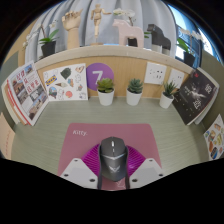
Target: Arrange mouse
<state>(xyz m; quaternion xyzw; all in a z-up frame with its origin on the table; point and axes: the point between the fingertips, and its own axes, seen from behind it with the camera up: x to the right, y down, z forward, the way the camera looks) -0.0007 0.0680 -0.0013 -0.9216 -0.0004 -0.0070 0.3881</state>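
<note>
A dark grey computer mouse [112, 156] sits between my two fingers, its front pointing away from me. My gripper [112, 164] is shut on it: the magenta pads press on its left and right sides. The white fingers [78, 172] show at either side of it. Under and ahead of the mouse lies a pink mouse mat [100, 136] with small lettering, on a green tabletop [40, 140]. I cannot tell whether the mouse rests on the mat or is held just above it.
Three small potted plants [105, 92] [134, 92] [168, 92] stand along the back wall beyond the mat. A purple disc with a 7 [96, 75] and picture cards [68, 82] lean there. Printed boards [25, 95] [197, 95] line both sides.
</note>
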